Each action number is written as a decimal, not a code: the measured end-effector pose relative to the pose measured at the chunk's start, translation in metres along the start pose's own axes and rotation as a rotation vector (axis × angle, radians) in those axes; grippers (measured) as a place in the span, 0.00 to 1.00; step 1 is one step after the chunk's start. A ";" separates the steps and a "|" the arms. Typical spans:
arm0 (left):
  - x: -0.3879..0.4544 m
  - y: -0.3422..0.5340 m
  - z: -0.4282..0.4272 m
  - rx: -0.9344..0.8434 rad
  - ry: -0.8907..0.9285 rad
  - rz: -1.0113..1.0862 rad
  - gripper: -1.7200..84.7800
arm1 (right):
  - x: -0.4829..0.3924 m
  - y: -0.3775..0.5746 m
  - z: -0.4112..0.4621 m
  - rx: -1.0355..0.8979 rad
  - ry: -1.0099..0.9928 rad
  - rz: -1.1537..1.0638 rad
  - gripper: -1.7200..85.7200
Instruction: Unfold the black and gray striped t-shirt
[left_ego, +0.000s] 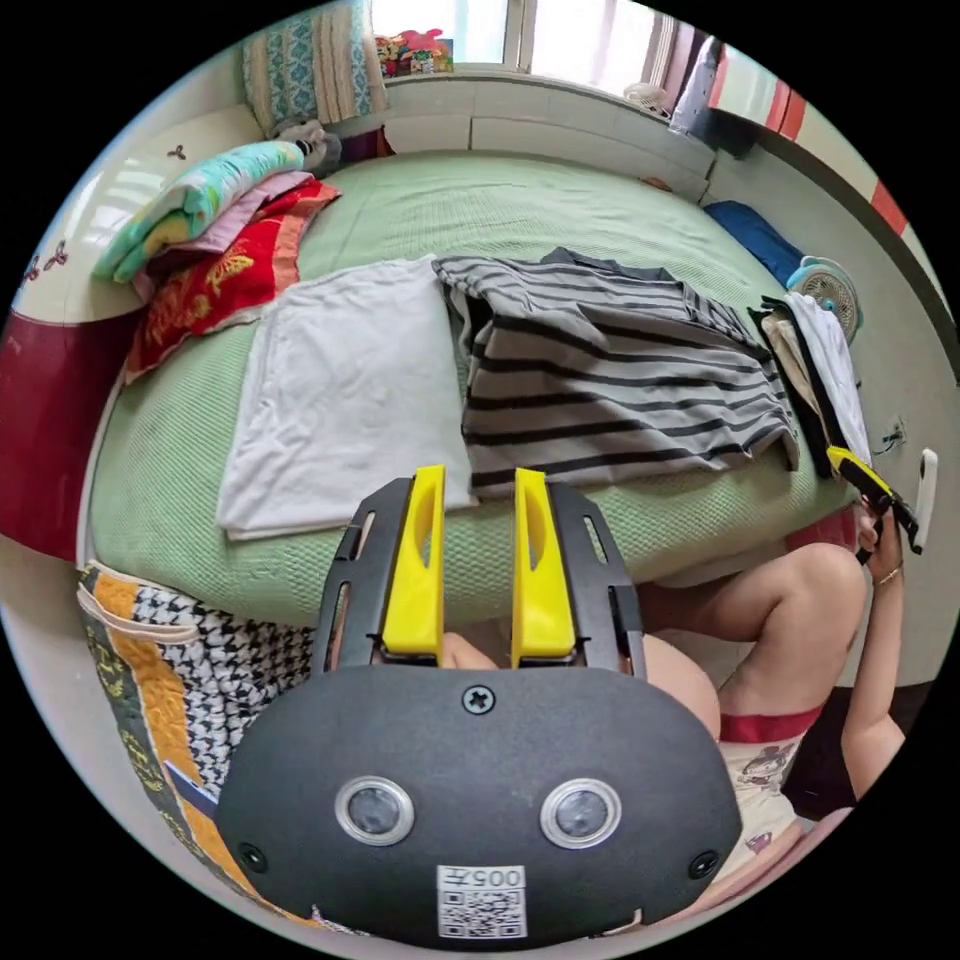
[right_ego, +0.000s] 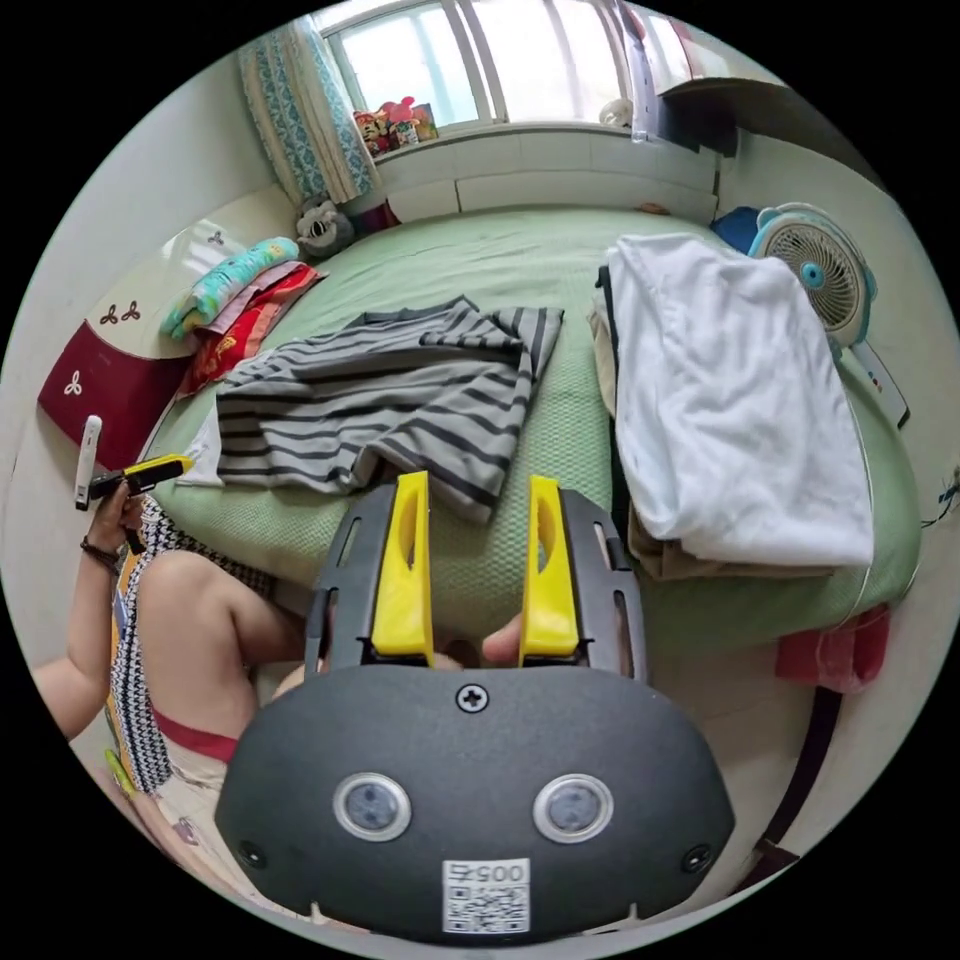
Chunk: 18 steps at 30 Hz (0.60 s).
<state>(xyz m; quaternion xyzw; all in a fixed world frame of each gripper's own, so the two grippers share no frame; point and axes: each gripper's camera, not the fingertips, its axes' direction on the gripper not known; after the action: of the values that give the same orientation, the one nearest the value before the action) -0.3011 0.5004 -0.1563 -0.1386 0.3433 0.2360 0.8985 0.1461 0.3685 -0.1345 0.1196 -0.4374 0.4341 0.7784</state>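
The black and gray striped t-shirt (left_ego: 610, 390) lies partly folded on the green bed (left_ego: 520, 200), one part doubled over along its far side. My left gripper (left_ego: 480, 475) hovers open off the bed's near edge, just short of the shirt's hem, holding nothing. In the right gripper view the same striped t-shirt (right_ego: 400, 400) lies rumpled, and my right gripper (right_ego: 478, 482) stands open near its corner, empty. The right gripper (left_ego: 870, 485) also appears at the far right of the left gripper view, and the left gripper (right_ego: 140, 472) at the left edge of the right gripper view, each in a hand.
A folded white cloth (left_ego: 350, 390) lies beside the shirt. A stack of clothes topped by a white garment (right_ego: 730, 390) sits on the bed's other side. Folded bedding (left_ego: 200, 230) is by the headboard. A fan (right_ego: 815, 270) stands off the bed. The person's knee (left_ego: 800, 600) is against the bed's edge.
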 end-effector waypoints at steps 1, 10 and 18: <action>-0.004 0.007 0.010 -0.007 0.019 -0.023 0.15 | -0.001 0.005 0.003 -0.012 0.004 0.004 0.17; -0.006 -0.010 0.056 -0.064 0.124 -0.086 0.12 | -0.059 0.014 0.052 -0.118 0.175 -0.108 0.13; 0.004 -0.018 0.042 -0.187 0.013 0.016 0.02 | -0.076 -0.001 0.030 -0.053 0.360 -0.051 0.00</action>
<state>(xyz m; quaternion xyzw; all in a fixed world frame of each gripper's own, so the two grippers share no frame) -0.2658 0.5032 -0.1275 -0.2208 0.3268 0.2733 0.8773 0.1109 0.3076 -0.1758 0.0306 -0.2989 0.4169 0.8578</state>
